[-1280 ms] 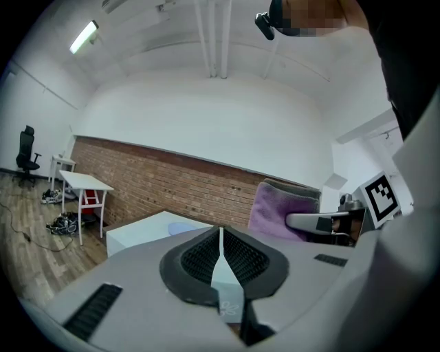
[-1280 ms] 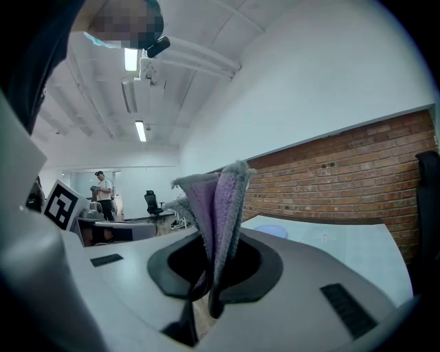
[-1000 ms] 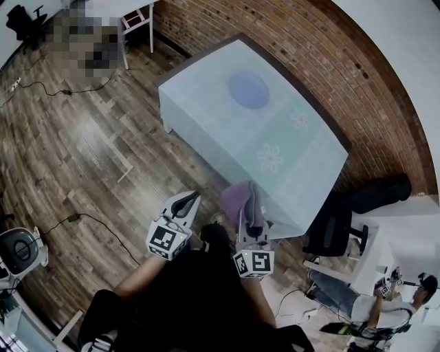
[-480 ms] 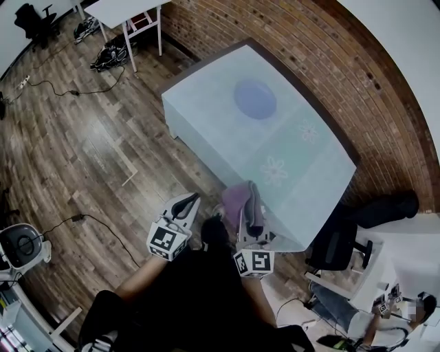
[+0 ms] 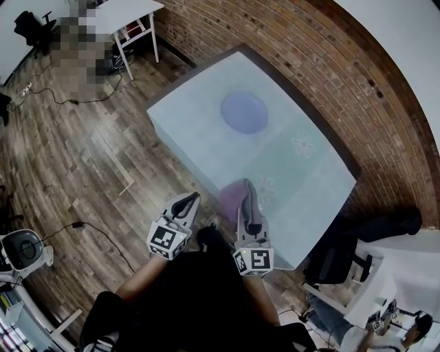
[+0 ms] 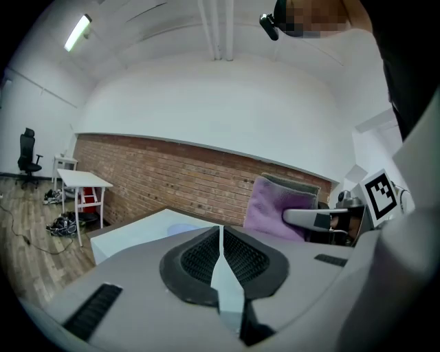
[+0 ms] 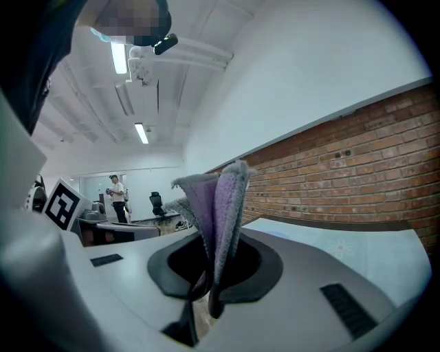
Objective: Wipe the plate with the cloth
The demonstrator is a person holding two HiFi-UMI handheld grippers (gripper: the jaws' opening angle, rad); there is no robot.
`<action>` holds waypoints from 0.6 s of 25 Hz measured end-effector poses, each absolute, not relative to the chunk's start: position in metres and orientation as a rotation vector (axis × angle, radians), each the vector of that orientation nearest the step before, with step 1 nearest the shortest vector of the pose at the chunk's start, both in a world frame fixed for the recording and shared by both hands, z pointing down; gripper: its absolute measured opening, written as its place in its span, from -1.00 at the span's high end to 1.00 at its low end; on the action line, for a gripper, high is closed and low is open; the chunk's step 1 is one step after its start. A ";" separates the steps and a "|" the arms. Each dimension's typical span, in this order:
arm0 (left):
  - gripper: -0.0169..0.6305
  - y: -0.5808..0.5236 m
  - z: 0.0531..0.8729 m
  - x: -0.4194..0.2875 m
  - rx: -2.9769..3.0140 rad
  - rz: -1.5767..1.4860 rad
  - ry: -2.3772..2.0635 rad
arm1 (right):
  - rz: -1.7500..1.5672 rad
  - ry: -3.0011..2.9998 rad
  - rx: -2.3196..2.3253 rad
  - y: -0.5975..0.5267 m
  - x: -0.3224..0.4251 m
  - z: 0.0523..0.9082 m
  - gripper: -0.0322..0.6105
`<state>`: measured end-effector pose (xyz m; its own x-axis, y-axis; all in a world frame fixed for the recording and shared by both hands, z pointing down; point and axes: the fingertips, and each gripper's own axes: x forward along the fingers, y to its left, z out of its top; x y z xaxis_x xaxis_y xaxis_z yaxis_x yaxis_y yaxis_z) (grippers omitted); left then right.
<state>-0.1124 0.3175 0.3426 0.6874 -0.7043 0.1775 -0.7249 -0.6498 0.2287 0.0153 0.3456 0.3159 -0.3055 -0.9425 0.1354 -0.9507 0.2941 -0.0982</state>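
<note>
A round pale purple plate lies on the far half of the light blue table. My right gripper is shut on a folded purple cloth, held over the table's near edge, well short of the plate. In the right gripper view the cloth stands upright between the jaws. My left gripper is shut on nothing, over the floor just left of the table. The left gripper view shows its jaws closed to a slit, with the cloth to the right and the plate faint ahead.
A brick wall runs behind the table. Flower prints mark the tabletop. A white side table stands at the top left, cables lie on the wood floor, and a black chair sits at the table's right end.
The table and plate have drawn nearer to my grippers in the head view. The cloth now overlaps the table's near edge. Both grippers keep their pose and grip.
</note>
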 end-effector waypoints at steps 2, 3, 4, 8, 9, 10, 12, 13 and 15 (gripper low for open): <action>0.82 0.303 0.341 -0.097 2.613 0.111 -1.149 | 0.244 -2.492 1.812 0.329 0.032 0.313 0.71; 0.82 0.297 0.340 -0.091 2.609 0.116 -1.156 | 0.247 -2.492 1.811 0.323 0.040 0.313 0.71; 0.82 0.292 0.340 -0.084 2.606 0.121 -1.162 | 0.249 -2.494 1.809 0.317 0.048 0.313 0.71; 0.82 0.277 0.341 -0.058 2.596 0.140 -1.181 | 0.267 -2.501 1.797 0.301 0.077 0.315 0.71; 0.82 0.273 0.341 -0.052 2.594 0.143 -1.188 | 0.270 -2.506 1.793 0.298 0.083 0.317 0.71; 0.82 0.270 0.341 -0.047 2.591 0.146 -1.196 | 0.270 -2.512 1.787 0.295 0.089 0.318 0.71; 0.82 0.261 0.342 -0.036 2.581 0.150 -1.214 | 0.269 -2.522 1.776 0.288 0.103 0.322 0.71; 0.82 0.257 0.343 -0.030 2.576 0.153 -1.223 | 0.273 -2.521 1.775 0.285 0.109 0.323 0.71; 0.82 0.251 0.345 -0.021 2.569 0.163 -1.234 | 0.283 -2.519 1.775 0.279 0.122 0.324 0.71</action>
<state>-0.0211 0.2511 0.3451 0.6275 -0.7459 0.2231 -0.7783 -0.5930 0.2064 0.1215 0.2790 0.3243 -0.3413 -0.9290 0.1431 -0.9376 0.3257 -0.1218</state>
